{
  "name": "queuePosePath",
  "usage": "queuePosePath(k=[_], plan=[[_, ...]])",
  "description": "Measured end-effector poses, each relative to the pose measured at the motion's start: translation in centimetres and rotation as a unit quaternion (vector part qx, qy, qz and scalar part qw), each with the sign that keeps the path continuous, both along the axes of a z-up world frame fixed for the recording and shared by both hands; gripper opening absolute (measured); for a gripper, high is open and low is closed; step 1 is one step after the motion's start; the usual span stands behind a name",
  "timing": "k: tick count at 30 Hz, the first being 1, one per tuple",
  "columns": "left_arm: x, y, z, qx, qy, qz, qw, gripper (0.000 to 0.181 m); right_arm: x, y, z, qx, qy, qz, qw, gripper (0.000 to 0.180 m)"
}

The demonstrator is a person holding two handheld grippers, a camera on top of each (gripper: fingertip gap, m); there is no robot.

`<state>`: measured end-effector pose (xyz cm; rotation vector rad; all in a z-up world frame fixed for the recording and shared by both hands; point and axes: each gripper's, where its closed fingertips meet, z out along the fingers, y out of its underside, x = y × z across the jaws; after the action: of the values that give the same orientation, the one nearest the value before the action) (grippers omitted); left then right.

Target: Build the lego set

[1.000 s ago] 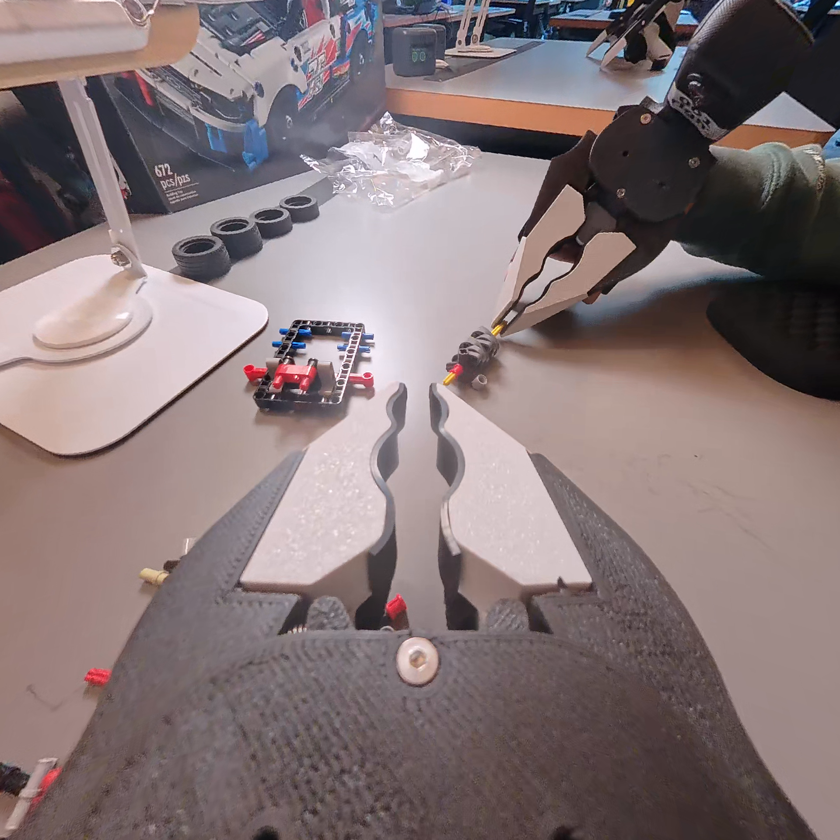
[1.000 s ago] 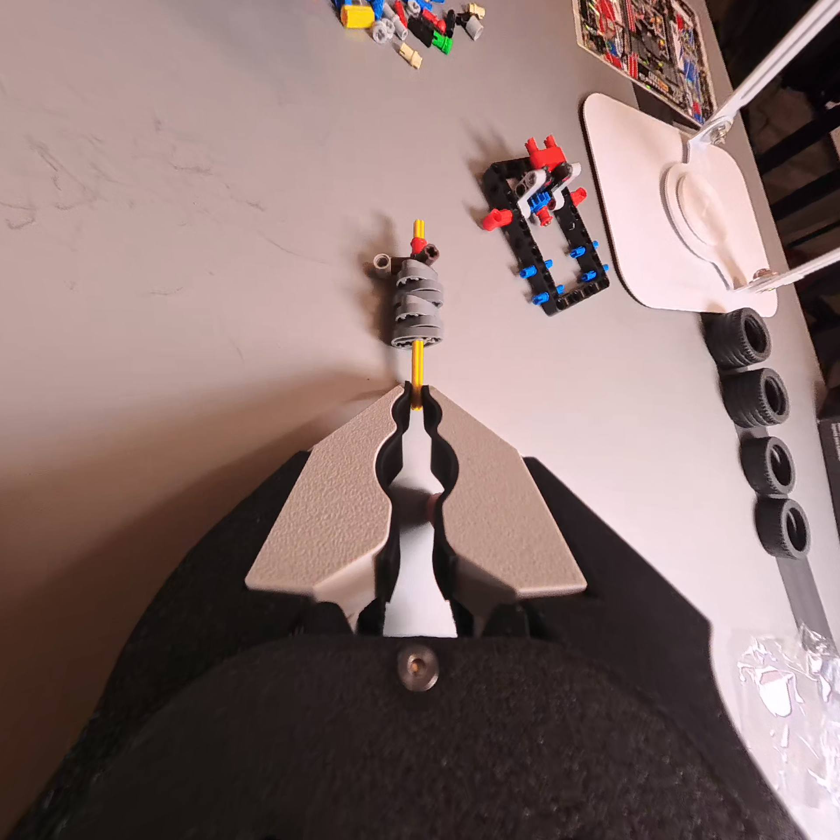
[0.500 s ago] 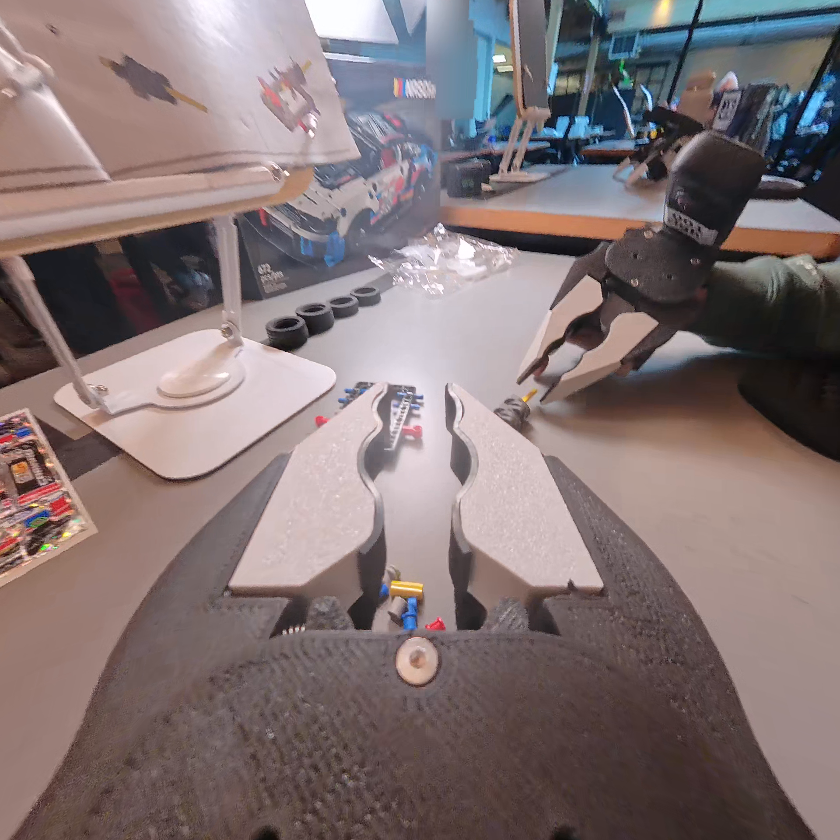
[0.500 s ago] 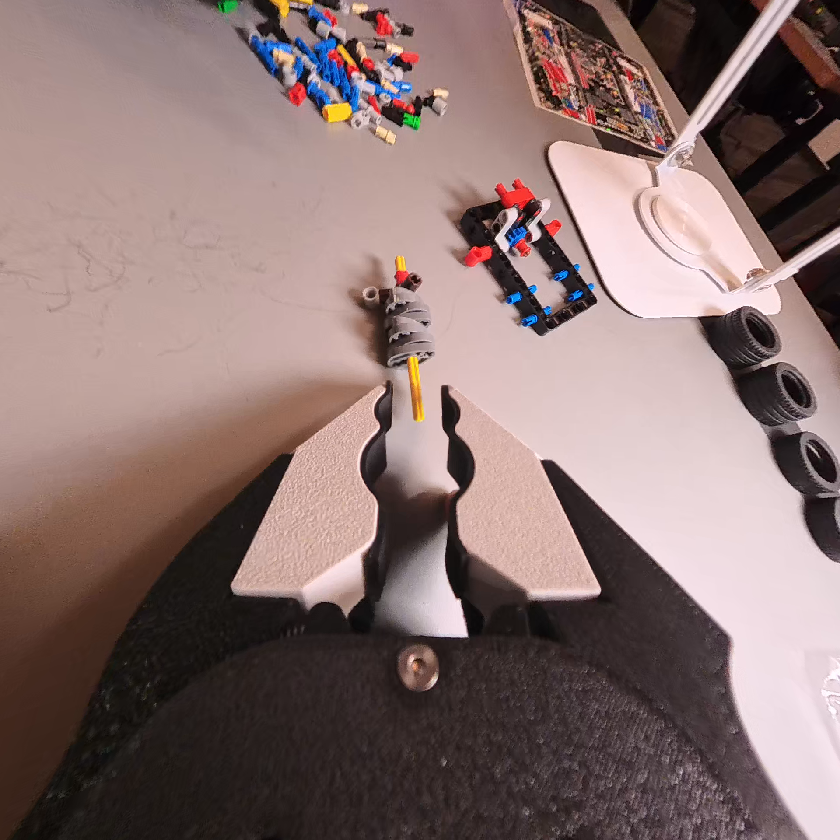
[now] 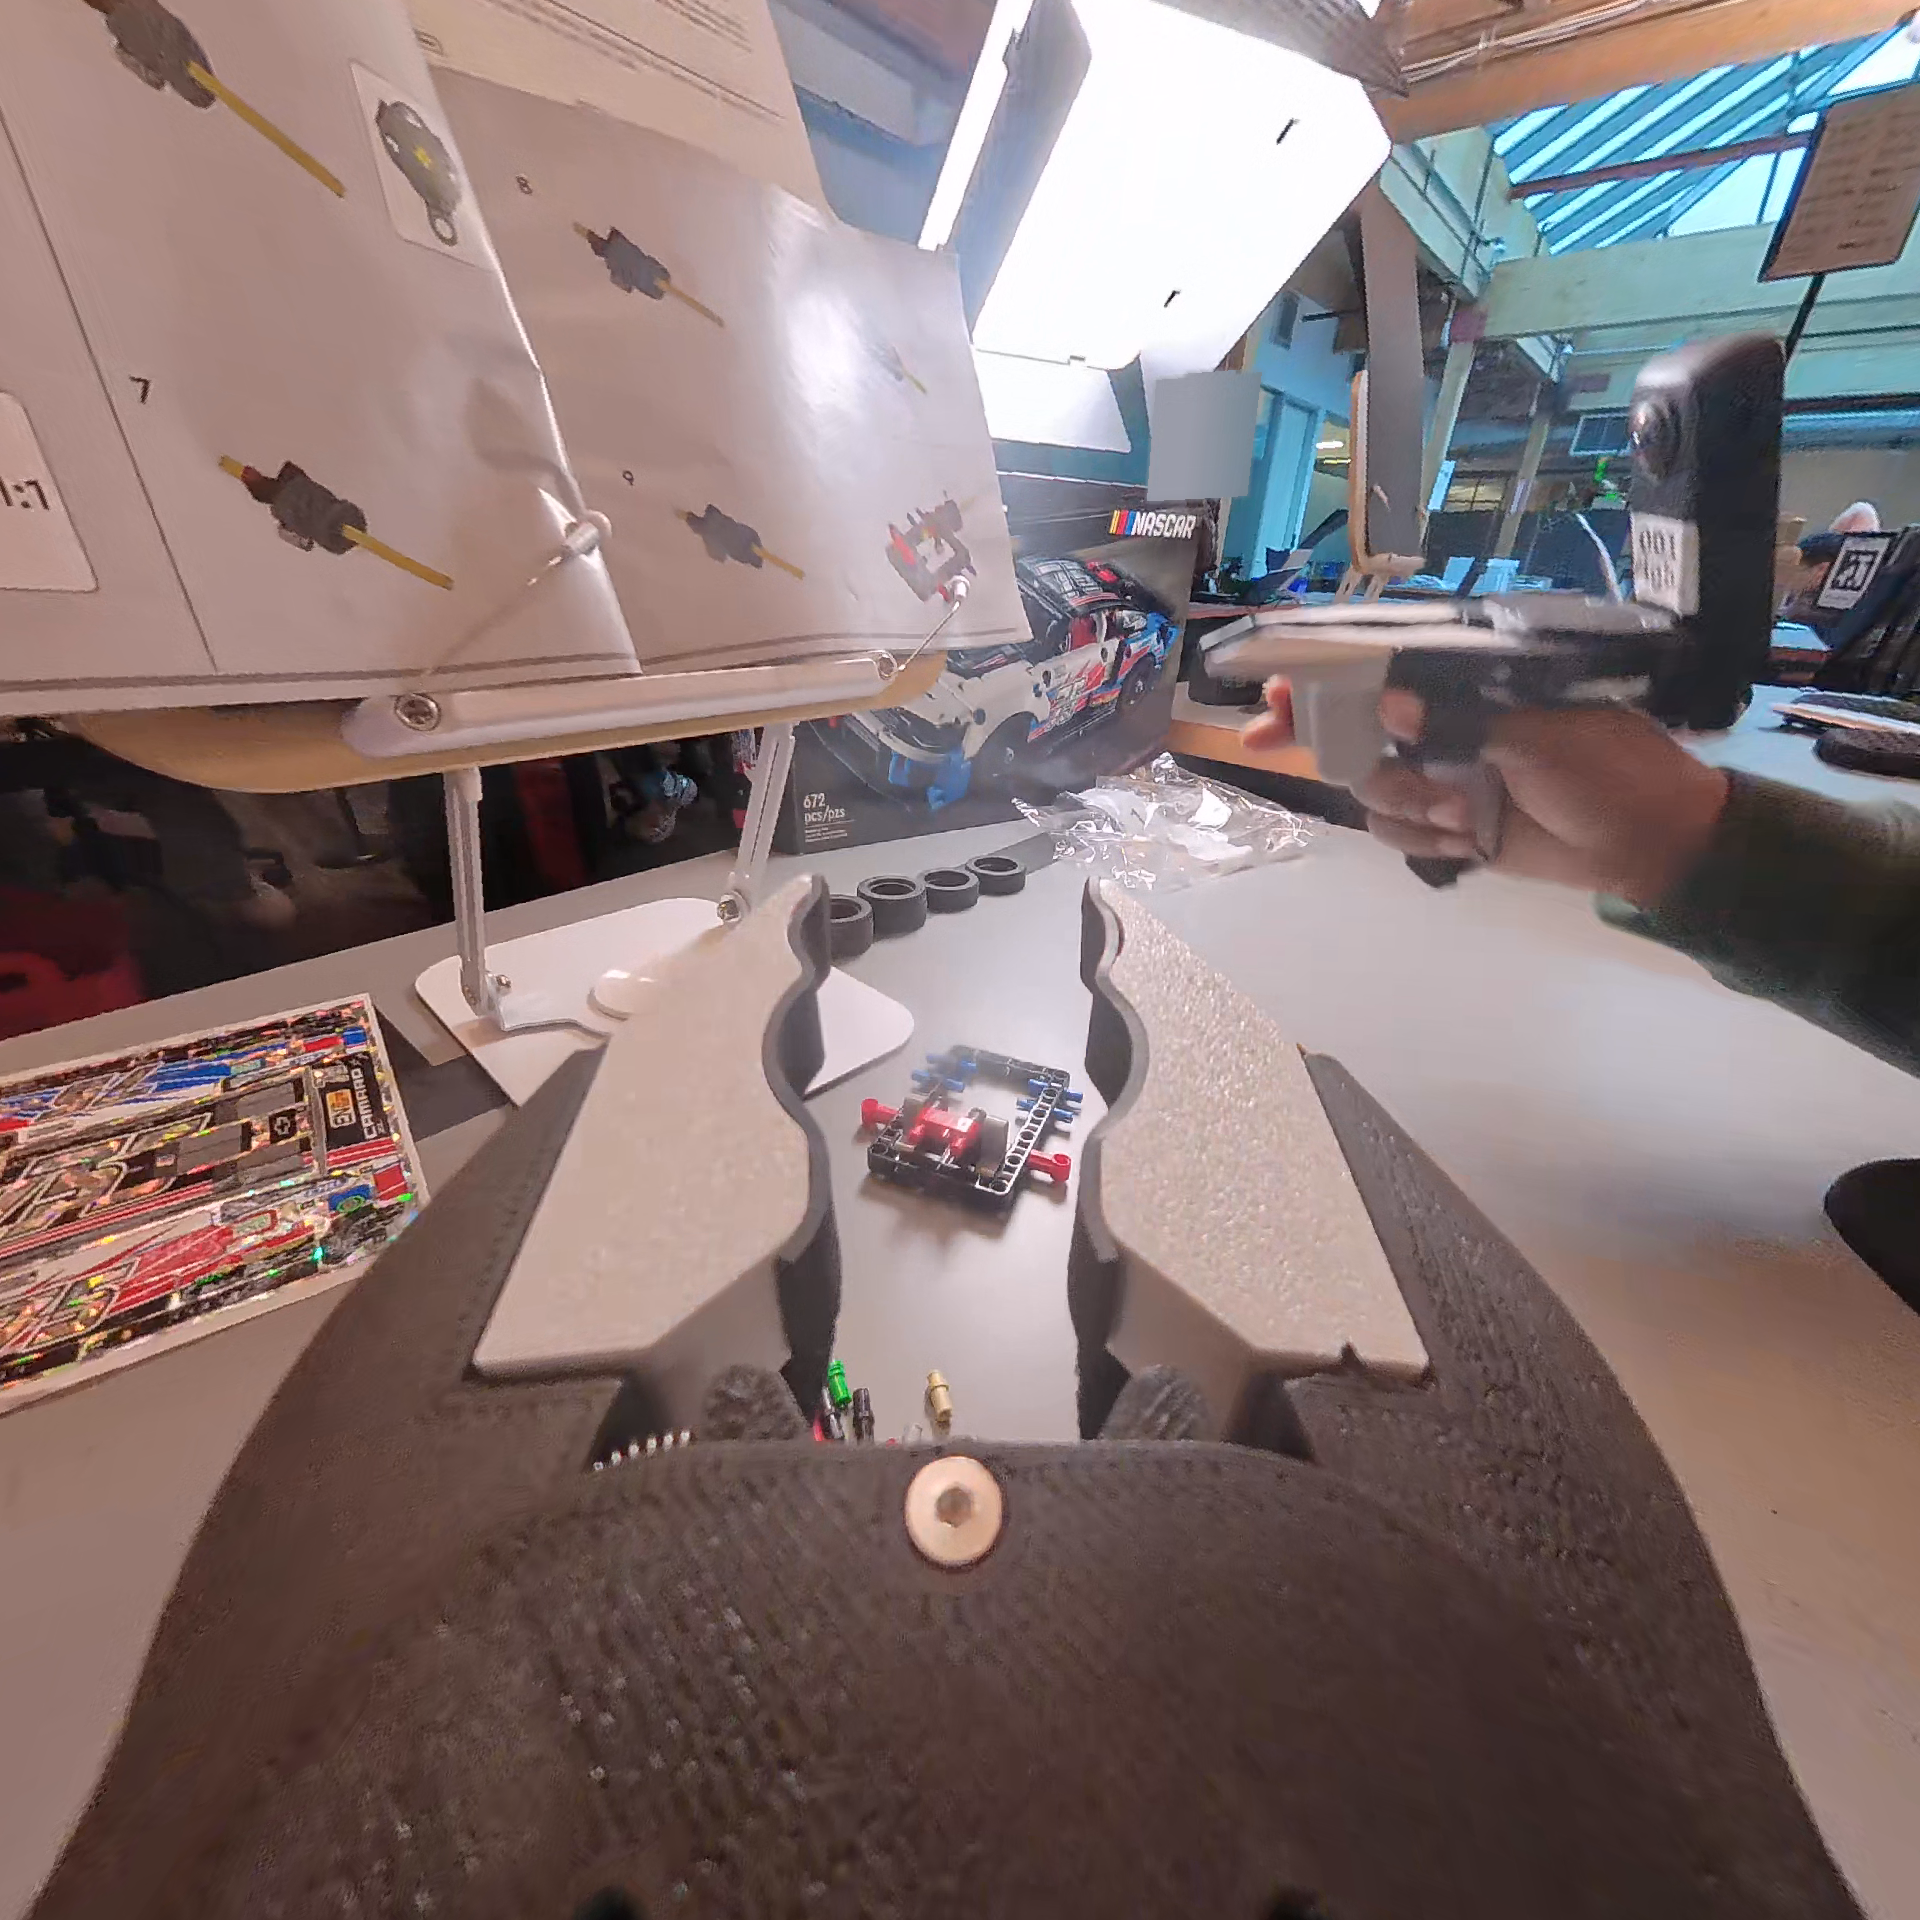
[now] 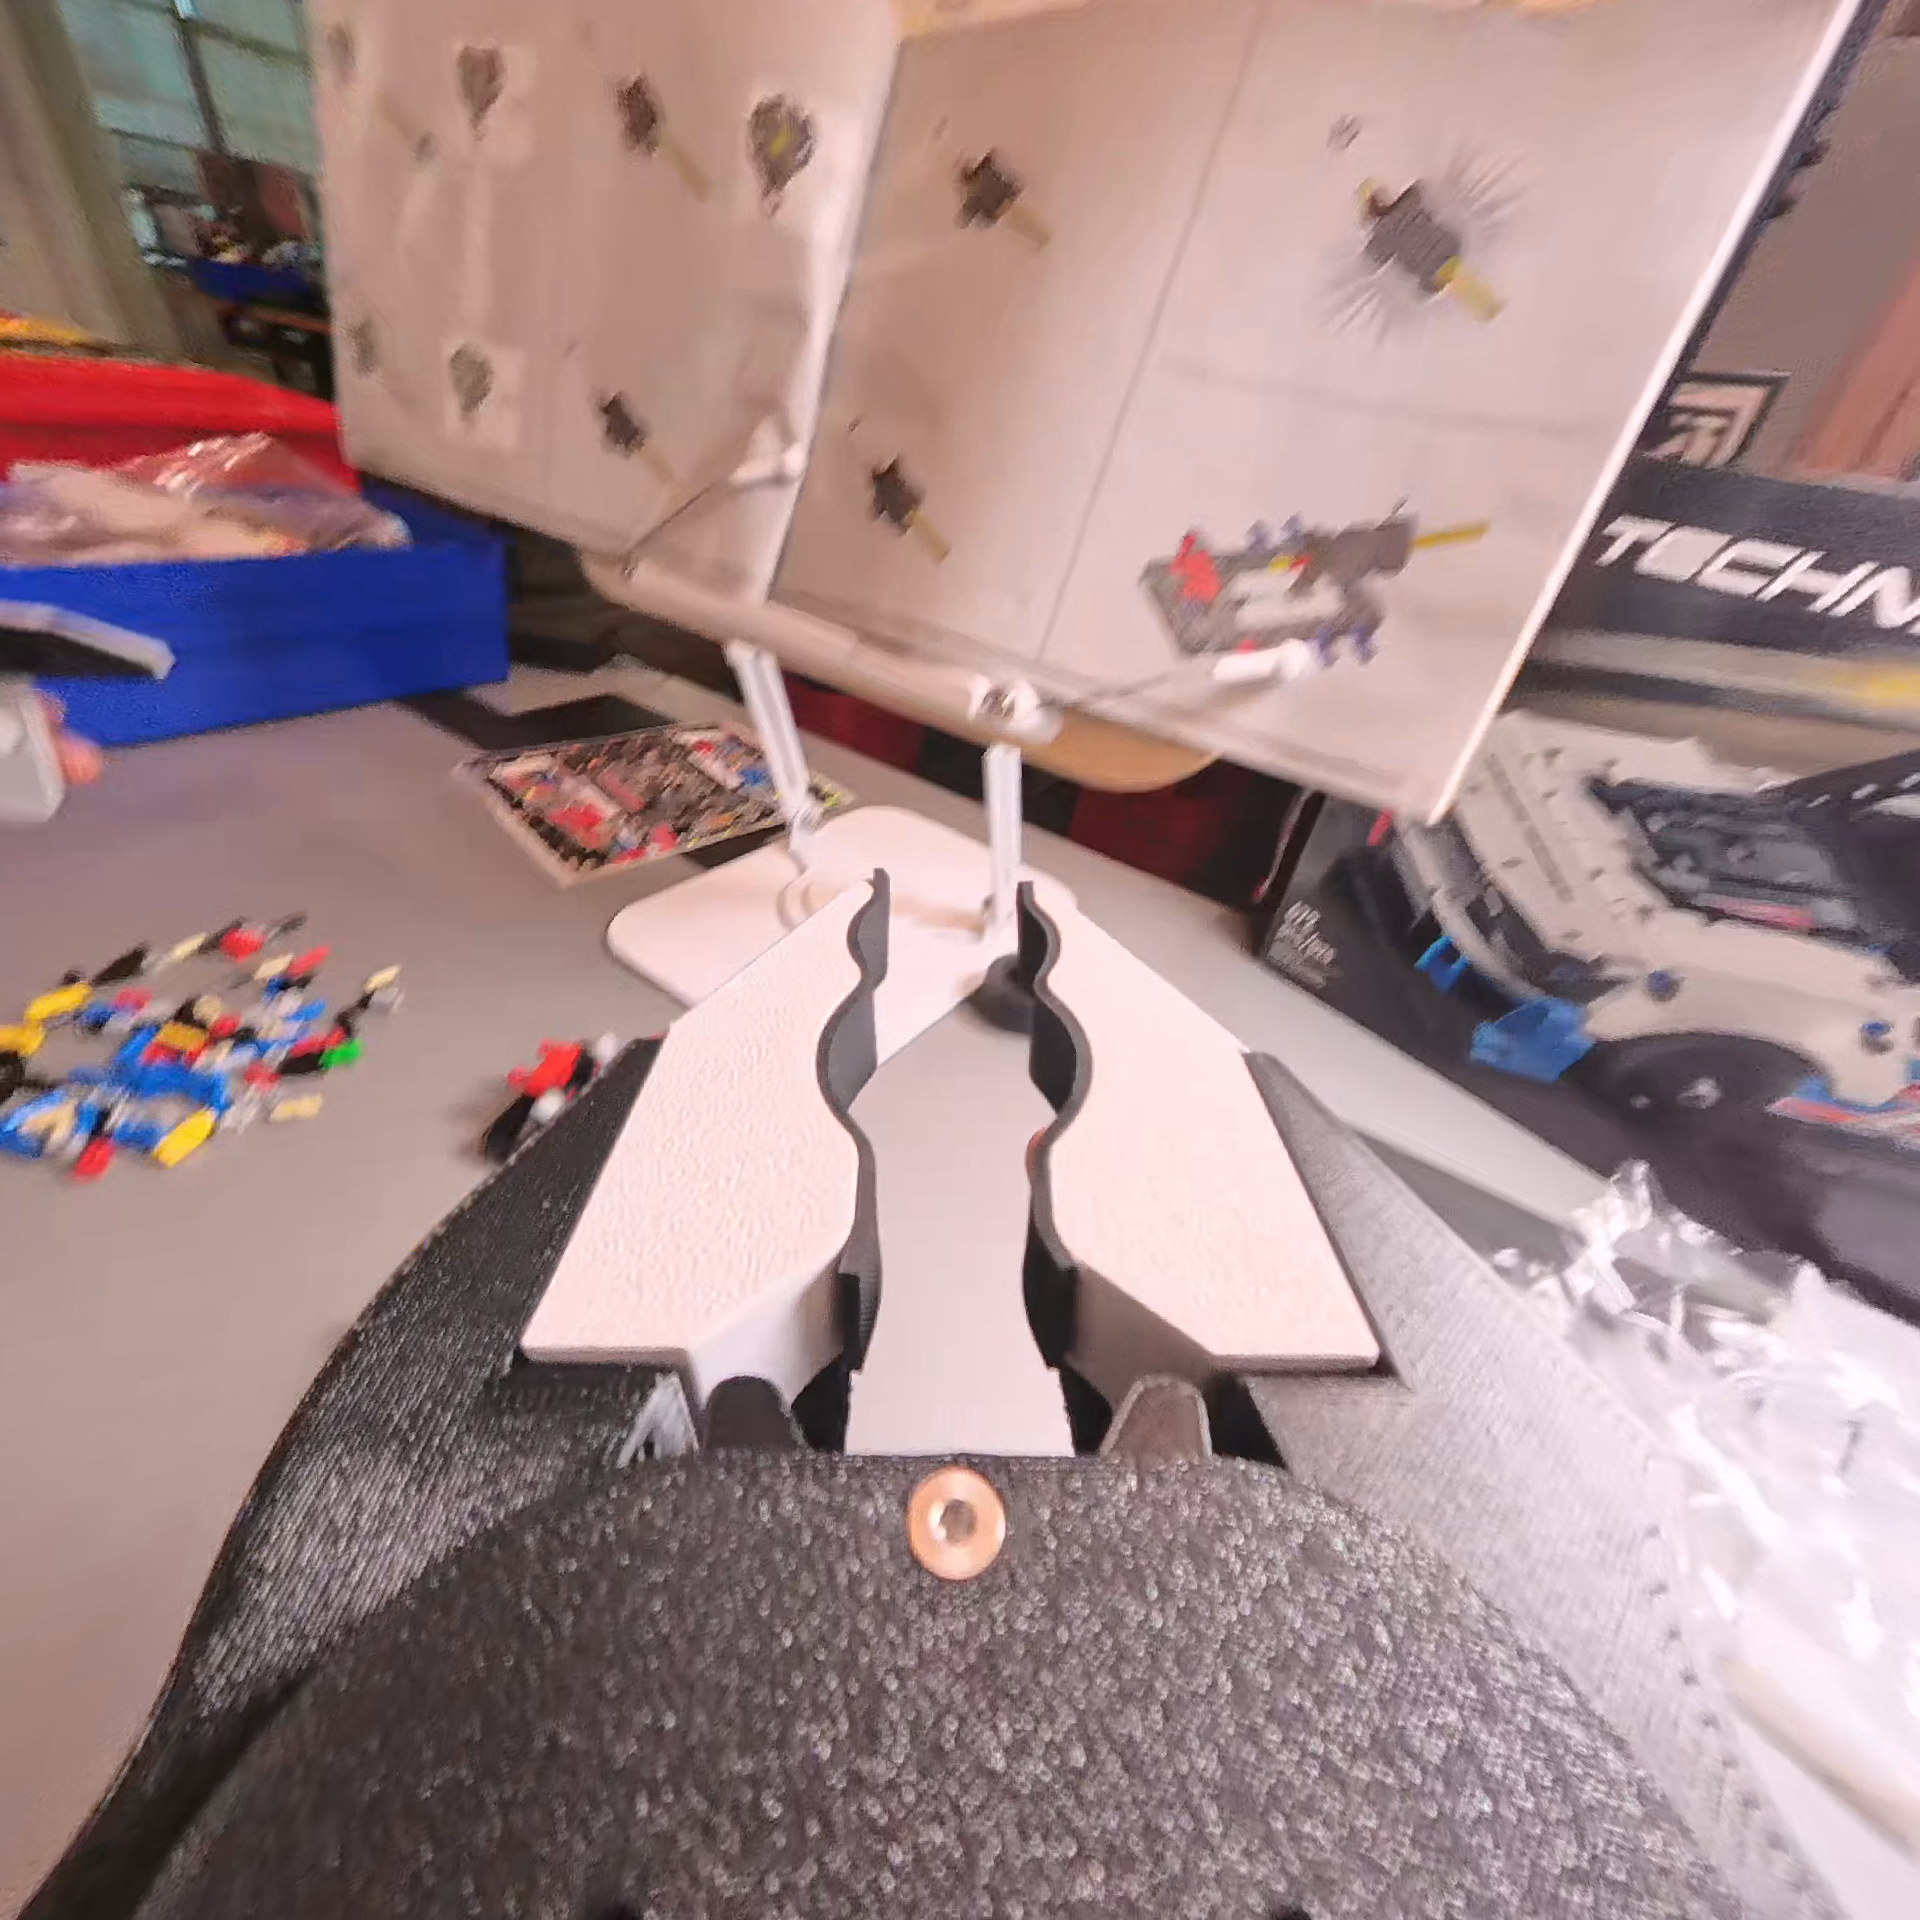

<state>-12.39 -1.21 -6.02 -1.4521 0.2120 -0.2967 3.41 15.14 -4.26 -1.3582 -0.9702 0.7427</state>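
The black lego frame [image 5: 971, 1127] with red and blue pins lies flat on the grey table, just beyond my left gripper [image 5: 951, 904]. That gripper is open wide and empty, a little above the table. My right gripper [image 6: 951, 904] is open and empty, lifted off the table and pointing at the instruction booklet [image 6: 1039, 364]. It also shows in the left wrist view [image 5: 1221, 649], held high in a hand at the right. Only an end of the frame [image 6: 540, 1081] shows beside its left finger. The grey gear piece on its yellow axle is out of sight.
The booklet [image 5: 520, 364] sits on a white stand [image 5: 862, 1023]. A sticker sheet [image 5: 187, 1153] lies at the left, tyres [image 5: 925, 899] and a plastic bag [image 5: 1174, 821] behind. A pile of loose pieces [image 6: 156, 1039], the set box [image 6: 1714, 935] and a blue bin [image 6: 260, 613] surround the table. About 25 cm separates my left fingertips from my right.
My right gripper let go of the yellow axle, opened, then rose and tilted up toward the booklet. My left gripper pulled back, tilted up and opened wider.
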Motion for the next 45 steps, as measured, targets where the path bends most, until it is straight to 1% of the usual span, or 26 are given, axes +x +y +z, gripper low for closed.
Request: queuePosePath(k=[3,7,12,17,19,23,28,33,39,45], plan=[[-0.3,-0.3,0.0,0.001,-0.004,0.007,1.0,0.046,-1.6,3.0,3.8,0.003,0.023,-0.026,0.999,0.022],[-1.0,-1.1,-0.8,-0.002,0.004,0.014,1.0,0.044,-4.2,6.6,5.8,-0.012,0.061,-0.033,0.997,0.023],[-2.3,-0.8,-2.3,-0.022,-0.001,0.021,1.0,0.042,-6.6,10.3,5.5,0.0,0.058,-0.061,0.996,0.021],[-2.9,-0.3,-3.8,-0.041,-0.001,0.022,0.999,0.04,-6.6,13.3,4.4,0.009,0.049,-0.081,0.995,0.016],[-3.0,-0.2,-4.0,-0.043,0.002,0.021,0.999,0.04,-6.4,13.7,4.5,0.02,0.054,-0.073,0.996,0.014],[-3.2,0.0,-4.4,-0.049,0.003,0.027,0.998,0.037,-6.1,14.9,4.3,0.017,0.059,-0.077,0.995,0.0],[-2.7,0.1,-4.5,-0.05,0.007,0.025,0.998,0.036,-6.6,14.2,4.9,0.03,0.057,-0.072,0.995,0.0],[-2.3,-0.3,-3.6,-0.034,0.025,0.03,0.999,0.035,-6.8,13.3,5.6,0.041,0.052,-0.072,0.995,0.0],[-2.5,-0.7,-2.7,-0.024,0.032,0.045,0.998,0.034,-6.8,13.8,4.3,0.031,0.033,-0.086,0.995,0.0],[-2.3,-0.6,-3.0,-0.031,0.028,0.038,0.998,0.033,-7.2,13.7,4.0,0.029,0.024,-0.079,0.996,0.0]])
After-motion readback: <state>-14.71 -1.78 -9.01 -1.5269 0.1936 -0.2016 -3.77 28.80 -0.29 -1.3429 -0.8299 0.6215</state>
